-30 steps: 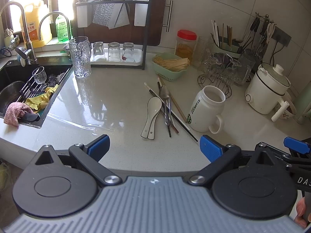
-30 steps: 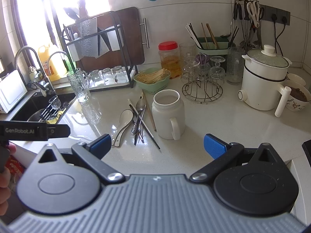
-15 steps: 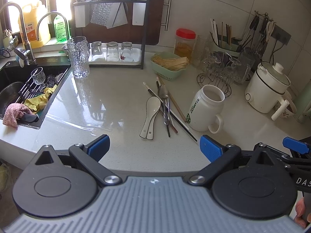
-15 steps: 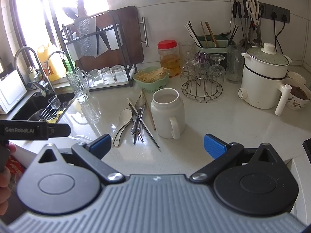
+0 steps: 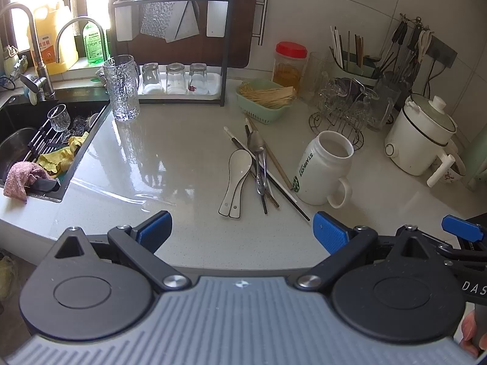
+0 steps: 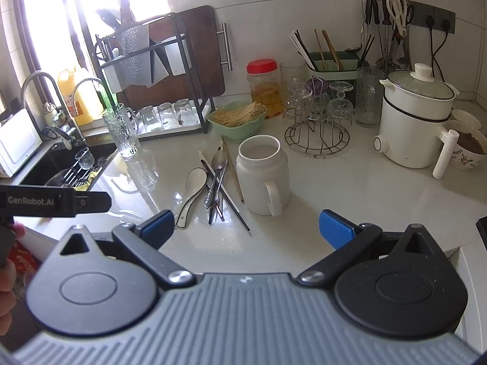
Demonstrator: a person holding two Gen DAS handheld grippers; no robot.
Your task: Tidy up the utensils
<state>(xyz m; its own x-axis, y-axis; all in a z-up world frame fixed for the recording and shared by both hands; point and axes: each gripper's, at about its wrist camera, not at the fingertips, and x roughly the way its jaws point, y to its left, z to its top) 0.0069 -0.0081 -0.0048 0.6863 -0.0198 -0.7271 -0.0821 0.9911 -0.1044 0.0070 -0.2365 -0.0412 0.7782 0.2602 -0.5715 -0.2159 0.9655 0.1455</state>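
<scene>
A heap of utensils lies mid-counter: two white ceramic spoons [image 5: 236, 179] [image 6: 191, 193], metal spoons [image 5: 258, 155] [image 6: 217, 172] and several chopsticks [image 5: 275, 184] [image 6: 232, 200]. Just right of the heap stands a white Starbucks mug [image 5: 324, 170] [image 6: 263, 173], empty, its handle toward me. My left gripper [image 5: 242, 231] hovers open near the counter's front edge, short of the heap. My right gripper [image 6: 246, 226] is open too, in front of the mug, nothing between its fingers. A green utensil holder [image 6: 333, 65] with chopsticks stands at the back wall.
A sink [image 5: 36, 146] with a glass and cloths lies at the left. A tall glass mug [image 5: 121, 88], a black rack of glasses [image 5: 179, 79], a green basket [image 5: 264, 100], a red-lidded jar [image 6: 264, 86], a wire glass stand [image 6: 316, 121] and a white cooker [image 6: 415, 121] line the back.
Both views have drifted slightly; the mug and utensils sit a little nearer in each. Both grippers stay open and nothing on the counter has moved.
</scene>
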